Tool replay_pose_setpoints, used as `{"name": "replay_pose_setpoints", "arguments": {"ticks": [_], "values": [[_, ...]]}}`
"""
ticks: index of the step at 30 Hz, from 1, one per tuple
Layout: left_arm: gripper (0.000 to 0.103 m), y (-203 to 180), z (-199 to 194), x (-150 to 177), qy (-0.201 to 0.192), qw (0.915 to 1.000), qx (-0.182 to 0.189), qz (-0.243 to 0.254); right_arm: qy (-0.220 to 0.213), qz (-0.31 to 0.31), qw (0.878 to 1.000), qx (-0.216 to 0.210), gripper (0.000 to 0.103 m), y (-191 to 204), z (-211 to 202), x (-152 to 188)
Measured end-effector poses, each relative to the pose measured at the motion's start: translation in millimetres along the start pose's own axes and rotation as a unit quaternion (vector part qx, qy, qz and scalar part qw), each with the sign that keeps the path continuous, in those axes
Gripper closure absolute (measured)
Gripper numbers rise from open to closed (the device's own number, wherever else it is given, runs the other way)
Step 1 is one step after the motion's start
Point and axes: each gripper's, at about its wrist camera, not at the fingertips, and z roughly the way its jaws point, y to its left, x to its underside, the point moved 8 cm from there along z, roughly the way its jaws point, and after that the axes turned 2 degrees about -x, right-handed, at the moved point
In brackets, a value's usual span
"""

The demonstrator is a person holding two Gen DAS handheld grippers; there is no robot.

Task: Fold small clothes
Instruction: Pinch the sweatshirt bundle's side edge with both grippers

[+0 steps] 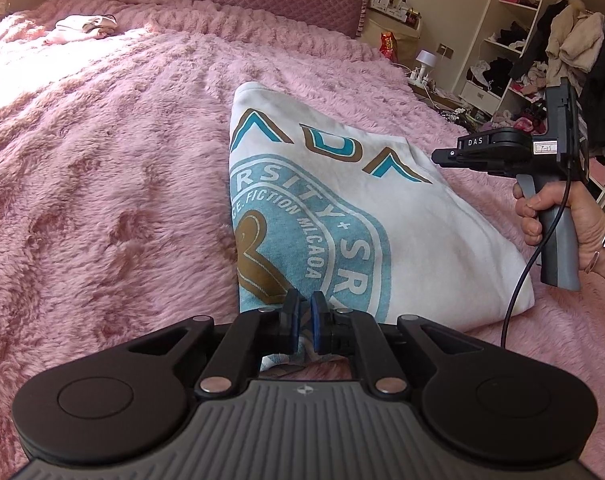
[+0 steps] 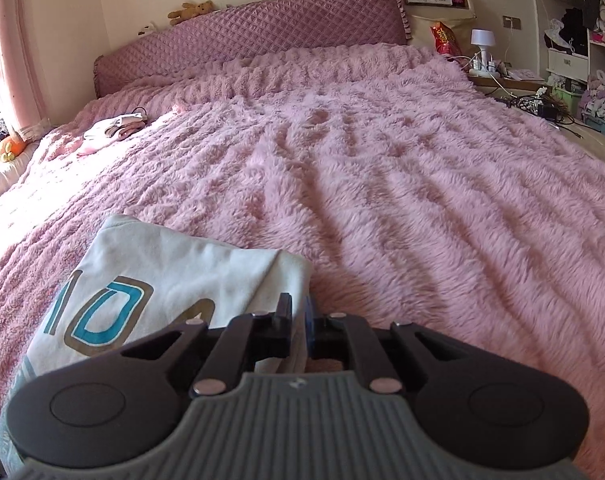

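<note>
**Both grippers pinching a white printed top on a pink bed, mid-fold**

A person is standing at the near edge of a bed [image 2: 382, 184] covered with a fluffy pink blanket, holding a two-finger gripper in each hand. A white top [image 1: 402, 216] with a teal and brown printed badge is lying on the blanket close to that near edge, already doubled over into a rough wedge.

The left gripper [image 1: 304, 312] is pointing down at the printed end of the top, its blue-padded jaws nearly together with a fold of the fabric caught between them, and opening very slightly. The right gripper [image 2: 300, 326] is at the plain white side of the top, its jaws clenched on a thin edge of cloth. In the left camera's view the person's right hand [image 1: 558, 220] is wrapped round the gripper's grey handle, a cable trailing down from it.

A small pile of pale clothes [image 2: 116, 126] is sitting well apart, near the bed's far left corner by the headboard.

This seems to be the start of another fold: both corners gripped, nothing lifted yet. The next move probably calls for raising both ends together and carrying them across evenly, so the top is not twisting or slipping free.
</note>
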Motion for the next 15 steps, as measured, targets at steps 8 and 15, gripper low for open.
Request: {"name": "replay_pose_setpoints", "arguments": {"ticks": [8,15], "values": [[0.088,-17.2,-23.5,-14.3,-0.022,0.9997,0.002,0.003,-0.009,-0.029,0.999,-0.031,0.100,30.0,-79.7,0.8],[0.083,-26.6,-20.1,-17.4,-0.015,0.9999,0.005,0.004,0.024,-0.055,0.996,-0.072,0.100,56.9,-112.1,35.4]]}}
